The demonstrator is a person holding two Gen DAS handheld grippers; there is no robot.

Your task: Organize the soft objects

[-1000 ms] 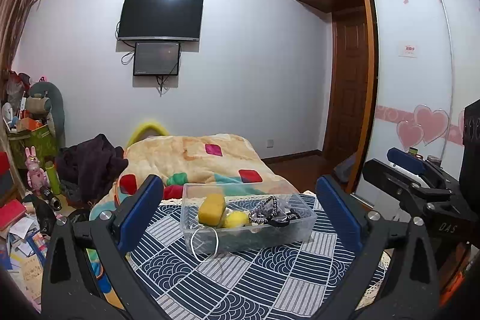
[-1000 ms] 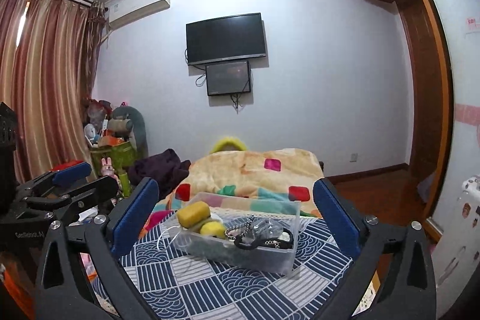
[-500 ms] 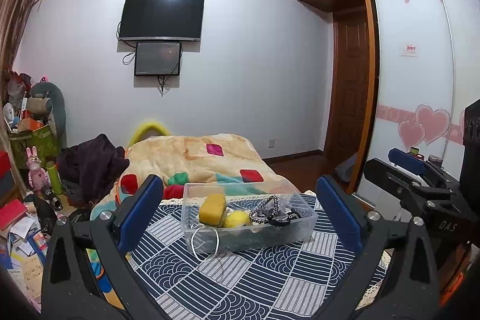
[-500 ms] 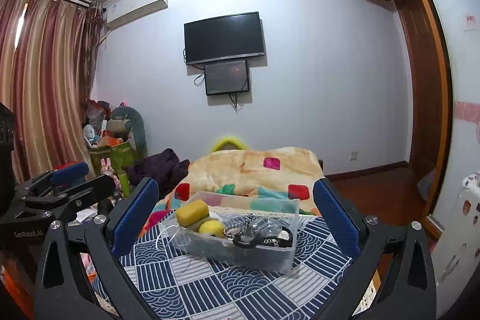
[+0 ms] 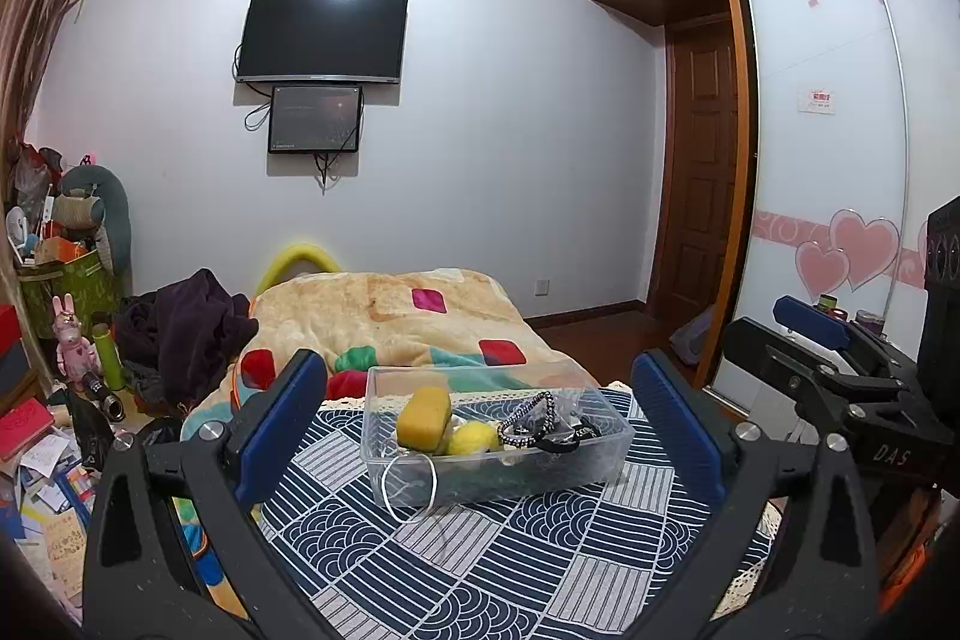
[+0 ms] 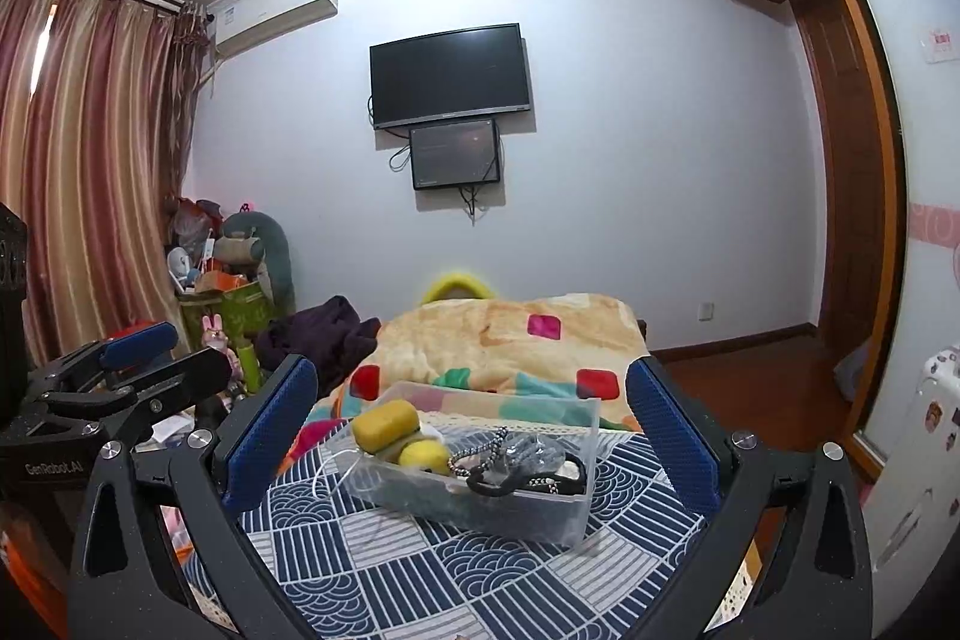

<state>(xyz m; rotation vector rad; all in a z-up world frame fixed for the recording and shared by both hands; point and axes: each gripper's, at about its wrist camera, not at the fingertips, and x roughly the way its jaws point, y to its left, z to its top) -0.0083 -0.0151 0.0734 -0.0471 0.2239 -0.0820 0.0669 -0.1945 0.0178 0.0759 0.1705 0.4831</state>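
Soft objects, sponge point(image 5: 423, 410) and yellow ball point(image 5: 473, 438) among them, were seen already inside clear box point(image 5: 606, 454) on patterned cloth point(image 5: 480, 568). Left gripper point(image 5: 480, 424) and right gripper point(image 6: 471, 427) were held spread wide, nothing gripped. Task was judged nearly done; white cord point(image 5: 408, 490) was left dangling over box wall.

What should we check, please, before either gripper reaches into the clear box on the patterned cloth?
1. Left gripper open and empty: ok.
2. Right gripper open and empty: ok.
3. Clear box upright on the patterned cloth, between both grippers' fingers in view: ok.
4. Yellow sponge on top and reachable: ok.
5. White cord loop hanging over the box's near wall, free of snagging: not ok.
6. Dark beaded straps untangled from the soft items: cannot tell.
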